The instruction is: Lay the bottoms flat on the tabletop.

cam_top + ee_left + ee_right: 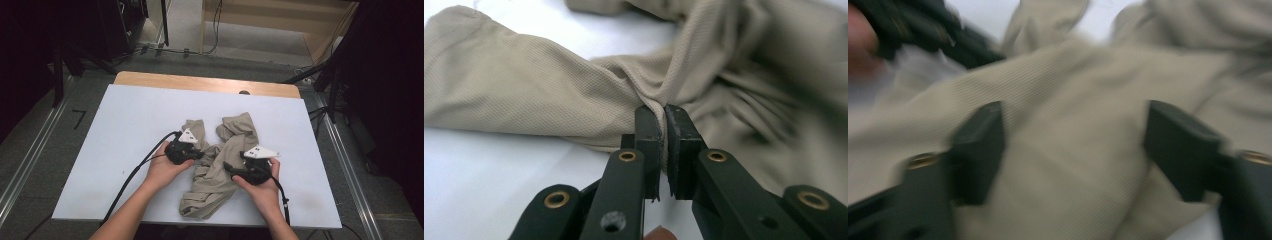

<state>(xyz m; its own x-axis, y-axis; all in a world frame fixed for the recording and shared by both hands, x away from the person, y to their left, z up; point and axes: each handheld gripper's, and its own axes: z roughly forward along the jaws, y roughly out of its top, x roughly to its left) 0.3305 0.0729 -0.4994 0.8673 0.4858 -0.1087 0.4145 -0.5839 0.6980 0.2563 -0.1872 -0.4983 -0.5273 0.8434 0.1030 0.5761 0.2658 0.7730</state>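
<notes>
Beige garment [220,165] lies crumpled at centre of the white surface [125,125], lower end near the bottom edge of the high view. Left gripper [663,117]: jaws nearly closed, pinching a thin fold of cloth. Right gripper [1073,145]: jaws wide, fabric between them, not clamped; view blurred. Judgement: fine knit, light, limp, drapes and bunches, may slip from a shallow pinch. Best hold: a hem or seam edge, taken deep.

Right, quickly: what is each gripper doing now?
Left gripper: shut on a fold of the beige garment.
Right gripper: open, jaws wide over the garment.
</notes>
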